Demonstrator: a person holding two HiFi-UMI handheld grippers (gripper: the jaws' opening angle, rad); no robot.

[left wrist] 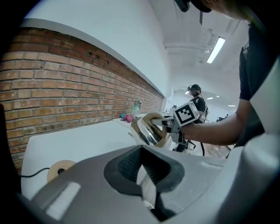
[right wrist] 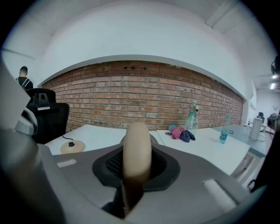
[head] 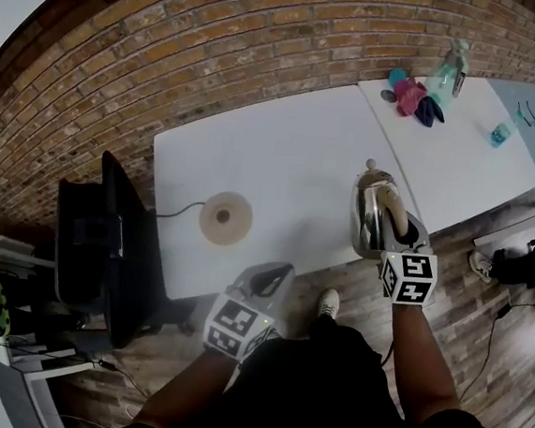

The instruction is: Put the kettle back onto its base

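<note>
A shiny steel kettle (head: 371, 214) with a beige handle (right wrist: 137, 148) is held over the front right part of the white table (head: 283, 153). My right gripper (head: 403, 229) is shut on that handle. In the left gripper view the kettle (left wrist: 146, 130) looks tilted and off the tabletop. Its round beige base (head: 226, 218) lies flat to the left, near the front edge, with a cord running off to the left. My left gripper (head: 269, 279) hovers just off the table's front edge, below the base, shut and holding nothing.
A black office chair (head: 105, 240) stands at the table's left end. On the adjoining table (head: 462, 152) to the right are pink and dark cloths (head: 415, 96), a spray bottle (head: 446, 75) and a small water bottle (head: 499, 135). A brick wall runs behind.
</note>
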